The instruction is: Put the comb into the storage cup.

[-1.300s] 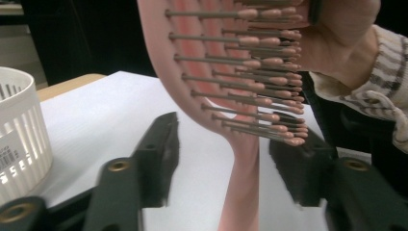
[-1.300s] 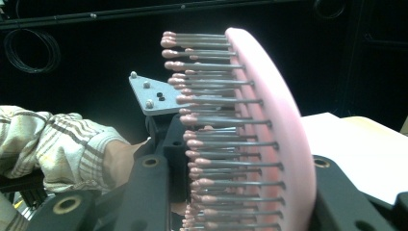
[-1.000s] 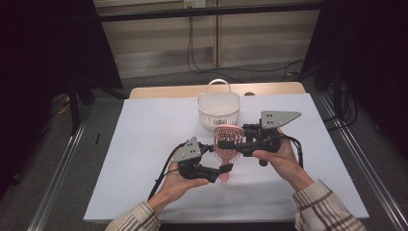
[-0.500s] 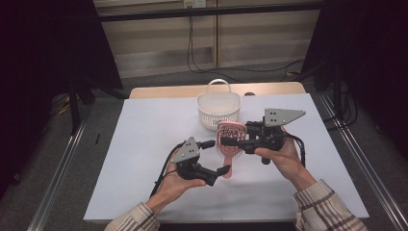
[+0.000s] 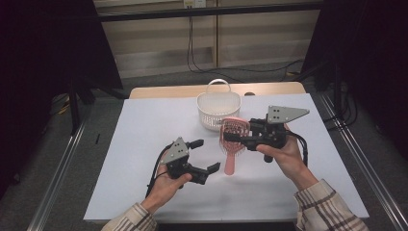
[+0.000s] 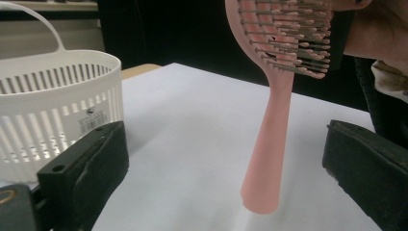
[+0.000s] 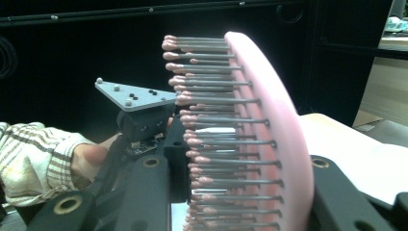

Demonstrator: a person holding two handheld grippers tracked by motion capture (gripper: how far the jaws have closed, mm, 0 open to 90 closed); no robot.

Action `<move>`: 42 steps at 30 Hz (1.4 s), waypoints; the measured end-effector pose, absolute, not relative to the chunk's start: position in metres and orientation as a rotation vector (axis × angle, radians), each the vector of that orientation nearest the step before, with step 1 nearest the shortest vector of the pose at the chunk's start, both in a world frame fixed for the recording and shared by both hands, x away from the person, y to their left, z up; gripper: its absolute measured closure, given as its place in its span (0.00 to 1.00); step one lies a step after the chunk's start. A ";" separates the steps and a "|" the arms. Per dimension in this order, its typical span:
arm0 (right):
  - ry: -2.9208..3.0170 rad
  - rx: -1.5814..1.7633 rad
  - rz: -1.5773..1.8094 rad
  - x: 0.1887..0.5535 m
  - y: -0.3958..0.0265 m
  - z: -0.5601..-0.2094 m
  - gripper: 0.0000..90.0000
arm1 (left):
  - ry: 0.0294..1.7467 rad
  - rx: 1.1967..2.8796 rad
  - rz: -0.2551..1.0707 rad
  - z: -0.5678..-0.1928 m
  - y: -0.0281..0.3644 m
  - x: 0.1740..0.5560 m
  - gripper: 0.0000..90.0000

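The pink hairbrush (image 5: 233, 139) is gripped at its head by the right gripper (image 5: 230, 138), the left gripper (image 5: 206, 156) having just been opened wide off the handle, so lowering into the white basket (image 5: 217, 109) is judged next

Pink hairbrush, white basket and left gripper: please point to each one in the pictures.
pink hairbrush (image 5: 230, 164), high view, on its handle
white basket (image 5: 217, 111), high view, on its slotted front wall
left gripper (image 5: 205, 155), high view, between its open jaws
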State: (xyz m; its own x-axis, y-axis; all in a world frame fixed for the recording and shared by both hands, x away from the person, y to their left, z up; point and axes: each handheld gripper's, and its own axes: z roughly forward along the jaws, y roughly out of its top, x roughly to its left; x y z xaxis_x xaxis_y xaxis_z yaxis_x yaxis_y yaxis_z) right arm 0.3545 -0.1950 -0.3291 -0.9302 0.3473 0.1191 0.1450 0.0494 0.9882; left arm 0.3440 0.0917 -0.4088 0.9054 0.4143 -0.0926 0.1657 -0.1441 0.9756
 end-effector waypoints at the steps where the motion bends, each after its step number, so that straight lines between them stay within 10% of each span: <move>1: 2.157 0.516 1.998 0.354 -0.195 -0.329 0.69 | 0.453 1.721 0.239 -0.409 0.094 0.344 0.02; 42: 1.980 0.604 1.942 0.364 -0.212 -0.303 0.69 | 0.766 1.568 0.524 -0.407 0.187 0.310 0.04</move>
